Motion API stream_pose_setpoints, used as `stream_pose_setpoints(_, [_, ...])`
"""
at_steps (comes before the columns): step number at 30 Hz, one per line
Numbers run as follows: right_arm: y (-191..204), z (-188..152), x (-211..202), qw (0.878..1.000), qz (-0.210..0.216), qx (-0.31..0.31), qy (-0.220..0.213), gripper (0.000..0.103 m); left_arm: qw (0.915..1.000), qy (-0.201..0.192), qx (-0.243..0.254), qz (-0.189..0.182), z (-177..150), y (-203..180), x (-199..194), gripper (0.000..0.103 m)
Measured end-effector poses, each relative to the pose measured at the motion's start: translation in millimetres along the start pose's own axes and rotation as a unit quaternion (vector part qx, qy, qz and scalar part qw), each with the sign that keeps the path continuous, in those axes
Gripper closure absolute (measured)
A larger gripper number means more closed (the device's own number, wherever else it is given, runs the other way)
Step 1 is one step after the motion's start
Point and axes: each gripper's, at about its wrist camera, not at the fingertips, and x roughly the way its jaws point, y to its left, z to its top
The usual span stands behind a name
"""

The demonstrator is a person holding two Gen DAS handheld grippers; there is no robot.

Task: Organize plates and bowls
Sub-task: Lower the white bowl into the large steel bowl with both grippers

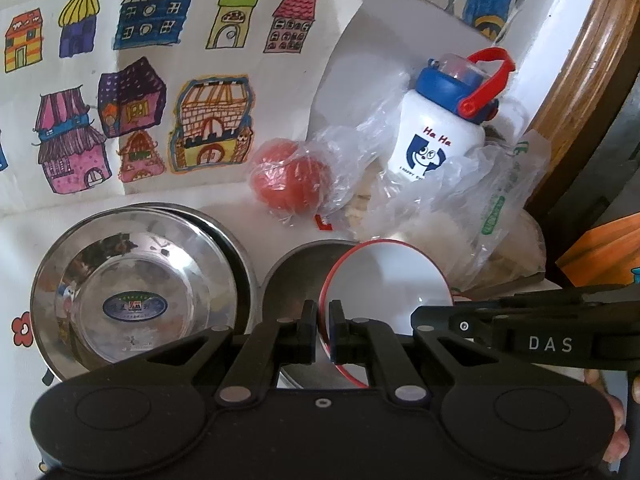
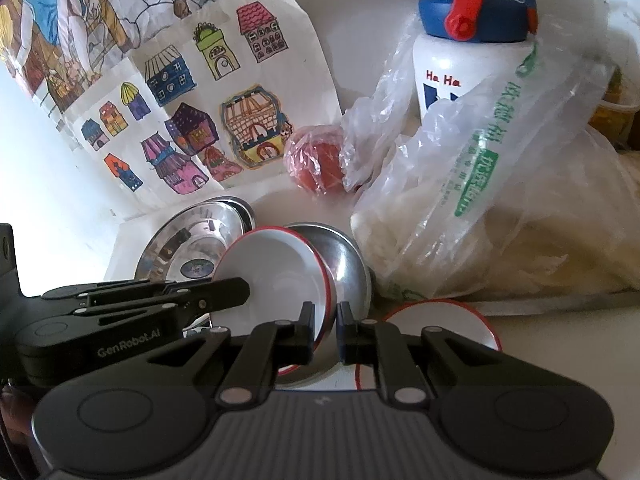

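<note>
I hold a white plate with a red rim (image 1: 384, 276) tilted up on edge, and both of my grippers pinch its rim. My left gripper (image 1: 323, 330) has its jaws pressed nearly together on the near edge of the rim. My right gripper (image 2: 334, 332) clamps the same rim (image 2: 280, 276) on its other side, jaws drawn tight with the red edge between them.

Just behind the plate, touching or nearly so, sits a dull steel dish (image 2: 348, 264), and the plate leans over it. Left of the plate lies a shiny steel bowl (image 1: 136, 292) nested on another steel rim, with a blue oval label at its bottom. Right of the plate, lying flat on the white tabletop (image 2: 560, 340), is a second white plate with a red rim (image 2: 444, 320), partly behind my right finger.

Farther behind the plate, a red tomato in clear plastic wrap (image 1: 290, 178) rests by a crumpled plastic bag (image 2: 500, 208) with green print. A white bottle with a blue cap and red handle (image 1: 444, 128) stands behind the bag. Beyond the bowl, children's drawings of coloured houses (image 1: 152, 92) lean against the wall.
</note>
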Motion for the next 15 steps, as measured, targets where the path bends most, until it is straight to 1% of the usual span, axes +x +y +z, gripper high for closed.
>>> stream_pose_setpoints(15, [-0.1,8.7,25.6,0.999,-0.01,-0.009,0.037,0.091,0.9993,0.035,-0.004,0.008,4.4,12.5,19.7,0.098])
